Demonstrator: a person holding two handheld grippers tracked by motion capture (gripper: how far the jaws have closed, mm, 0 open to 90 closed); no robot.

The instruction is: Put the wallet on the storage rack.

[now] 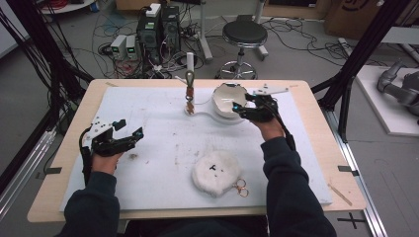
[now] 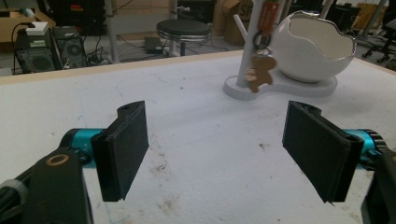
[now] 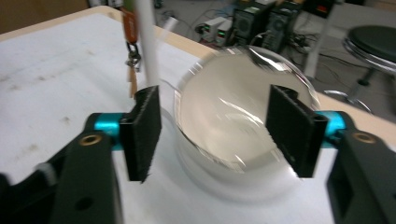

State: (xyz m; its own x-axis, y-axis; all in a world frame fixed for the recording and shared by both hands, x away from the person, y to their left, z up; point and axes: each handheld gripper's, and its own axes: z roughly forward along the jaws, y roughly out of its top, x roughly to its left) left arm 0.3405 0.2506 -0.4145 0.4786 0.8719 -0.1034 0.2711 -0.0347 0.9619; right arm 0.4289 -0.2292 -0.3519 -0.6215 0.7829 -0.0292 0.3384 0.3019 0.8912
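Workshop room with a grey floor, seen from above and beyond a wooden table.

The light wooden table [image 1: 316,106] carries a stained white mat [image 1: 148,148]. Behind it, a round black stool [image 1: 244,33] on a chrome base stands on the grey floor [image 1: 74,44], near two dark computer towers [image 1: 159,27] and small power supply boxes [image 1: 123,47] amid tangled cables [image 1: 296,34]. Black metal frame struts [image 1: 363,47] rise at both sides. Cardboard boxes [image 1: 353,15] sit at far right.

both hand-held grippers [image 1: 129,129] [image 1: 243,104] gape wide.
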